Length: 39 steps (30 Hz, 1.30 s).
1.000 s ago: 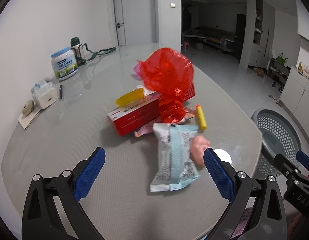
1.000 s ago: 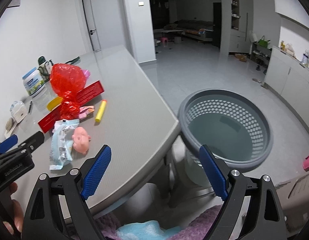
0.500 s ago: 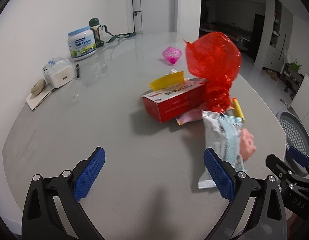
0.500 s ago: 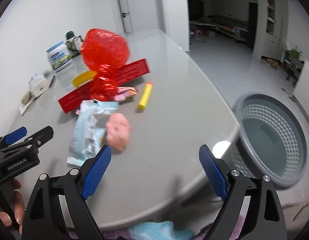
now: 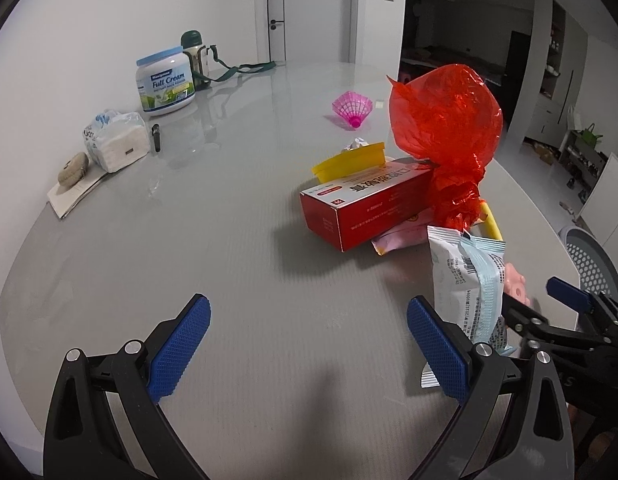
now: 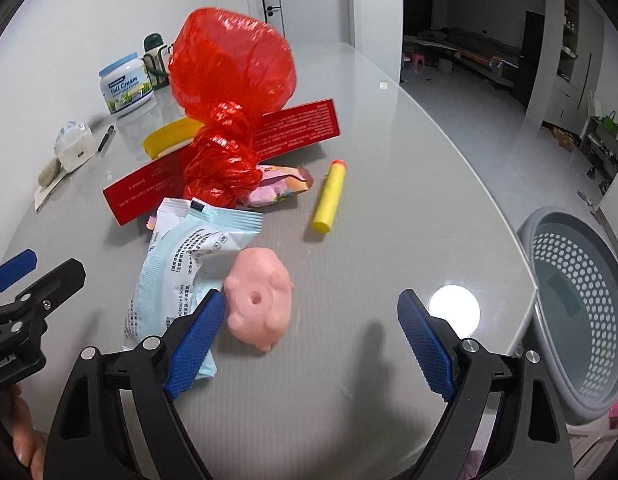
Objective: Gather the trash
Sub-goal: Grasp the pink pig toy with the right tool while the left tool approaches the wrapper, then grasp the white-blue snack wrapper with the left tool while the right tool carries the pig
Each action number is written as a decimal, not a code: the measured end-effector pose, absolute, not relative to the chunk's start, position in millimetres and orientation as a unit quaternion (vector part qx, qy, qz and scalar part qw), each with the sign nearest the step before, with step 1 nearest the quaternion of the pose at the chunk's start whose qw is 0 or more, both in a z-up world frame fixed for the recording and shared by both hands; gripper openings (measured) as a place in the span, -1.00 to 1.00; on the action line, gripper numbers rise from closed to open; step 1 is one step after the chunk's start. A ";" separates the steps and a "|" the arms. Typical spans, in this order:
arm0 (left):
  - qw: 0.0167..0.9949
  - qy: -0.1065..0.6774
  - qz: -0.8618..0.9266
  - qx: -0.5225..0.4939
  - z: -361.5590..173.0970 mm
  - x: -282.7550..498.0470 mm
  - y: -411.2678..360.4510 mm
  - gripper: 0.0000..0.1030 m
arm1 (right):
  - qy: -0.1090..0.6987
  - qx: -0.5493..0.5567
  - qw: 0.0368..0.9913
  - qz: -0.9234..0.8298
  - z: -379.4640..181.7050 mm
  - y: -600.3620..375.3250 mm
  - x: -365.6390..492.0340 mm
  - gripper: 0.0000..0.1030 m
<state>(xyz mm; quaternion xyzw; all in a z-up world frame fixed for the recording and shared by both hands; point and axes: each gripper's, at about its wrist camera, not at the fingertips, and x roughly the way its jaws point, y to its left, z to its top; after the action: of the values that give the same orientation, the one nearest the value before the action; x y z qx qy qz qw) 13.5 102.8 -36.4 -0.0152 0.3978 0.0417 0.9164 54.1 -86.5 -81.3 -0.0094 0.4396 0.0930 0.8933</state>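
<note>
1. Left wrist view: left gripper is above the grey counter, fingers spread wide, nothing between them.
2. Same view, trash cluster sits right of centre: a red box with a yellow lid behind it, a red cellophane wrapper standing over the box's right end, and a pink packet poking out below the box.
3. A pale blue-and-white packet lies just beside the left gripper's right finger; contact cannot be told. A pink pig toy shows behind it. The right gripper's tips enter from the right edge.
4. Far left of the counter: a milk powder tub, a flask, a tissue pack, a pen. A pink shell-shaped cup is farther back.
5. Right wrist view: right gripper fingers wide apart, holding nothing. The pig toy lies between them, just beside the left finger, which overlaps the blue-and-white packet.
6. A yellow foam dart lies apart on the counter, right of the pink packet. The red wrapper stands in front of the red box.
7. A grey perforated basket stands off the counter's right edge, lower than its surface.
</note>
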 end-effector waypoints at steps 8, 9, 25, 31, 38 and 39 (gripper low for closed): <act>0.917 0.398 0.030 -0.017 -36.1 11.2 98.3 0.88 | 0.443 -0.027 0.889 0.116 -83.1 -75.1 55.8 0.11; 0.917 0.398 0.028 -0.016 -36.1 11.1 97.2 0.88 | 0.443 -0.029 0.888 0.119 -83.1 -74.1 55.4 0.03; 0.914 0.403 -0.034 -0.019 -34.7 16.7 64.9 0.88 | 0.420 0.028 0.900 0.111 -61.0 -114.6 30.5 -0.38; 0.906 0.419 -0.060 -0.022 -43.7 27.0 44.1 0.88 | 0.425 0.046 0.899 0.089 -61.8 -140.5 13.3 -0.38; 0.900 0.432 -0.061 -0.012 -56.7 39.1 26.0 0.88 | 0.430 0.067 0.898 0.066 -67.4 -166.9 -3.3 -0.38; 0.900 0.431 -0.062 -0.011 -57.4 39.3 24.2 0.88 | 0.429 0.071 0.898 0.064 -67.7 -170.8 -4.7 -0.38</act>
<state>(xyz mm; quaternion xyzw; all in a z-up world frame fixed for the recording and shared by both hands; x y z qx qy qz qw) 39.3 24.2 -57.4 -0.0111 0.4311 -0.0622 0.9001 -4.7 -170.8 -67.7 0.0706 0.4293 0.0644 0.8981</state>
